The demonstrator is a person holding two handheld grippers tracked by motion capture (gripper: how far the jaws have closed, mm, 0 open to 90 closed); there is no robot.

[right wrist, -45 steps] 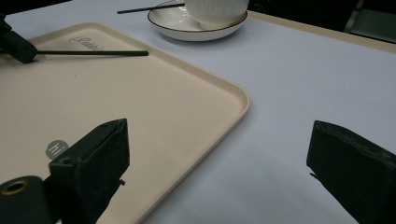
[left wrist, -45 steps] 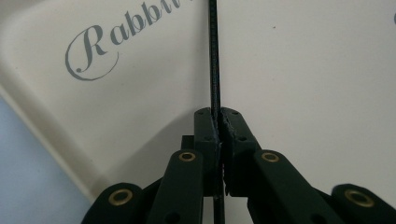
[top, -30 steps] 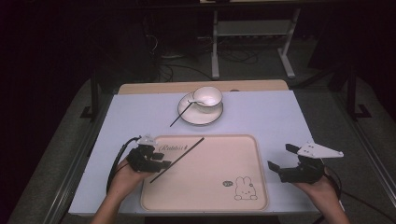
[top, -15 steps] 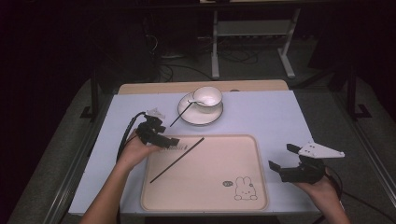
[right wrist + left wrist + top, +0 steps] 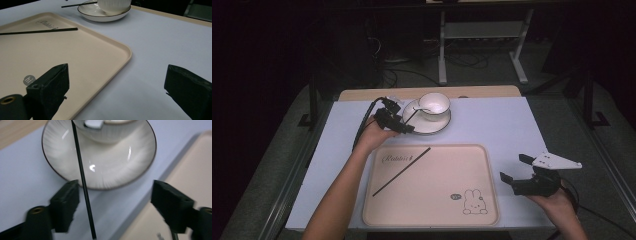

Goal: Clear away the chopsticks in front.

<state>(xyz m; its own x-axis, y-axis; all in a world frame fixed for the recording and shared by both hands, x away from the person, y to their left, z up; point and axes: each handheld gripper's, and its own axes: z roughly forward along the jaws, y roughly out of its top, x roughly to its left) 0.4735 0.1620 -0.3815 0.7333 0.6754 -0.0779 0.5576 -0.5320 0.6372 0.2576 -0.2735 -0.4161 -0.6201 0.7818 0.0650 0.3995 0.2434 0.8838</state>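
A white saucer (image 5: 438, 124) carrying a white cup (image 5: 434, 104) stands at the table's far middle. One black chopstick (image 5: 408, 118) leans on the saucer's left rim. My left gripper (image 5: 404, 125) sits at that rim. In the left gripper view this chopstick (image 5: 82, 180) runs between the jaws, close to the left one and untouched; the left gripper (image 5: 115, 187) is open, its jaws having just been closing. A second black chopstick (image 5: 402, 171) lies slantwise on the beige tray (image 5: 432, 220). My right gripper (image 5: 512, 167) rests open right of the tray, nothing between its jaws (image 5: 115, 72).
The tray (image 5: 105, 47) bears a rabbit drawing (image 5: 474, 202) at its near right corner. The lilac table cover (image 5: 502, 125) stretches right of the saucer. A wooden strip (image 5: 482, 92) edges the far side. Dark floor and a metal stand lie beyond.
My left hand has left the chopstick lying on the tray and moved away from me to the saucer's left rim. The right hand has kept still.
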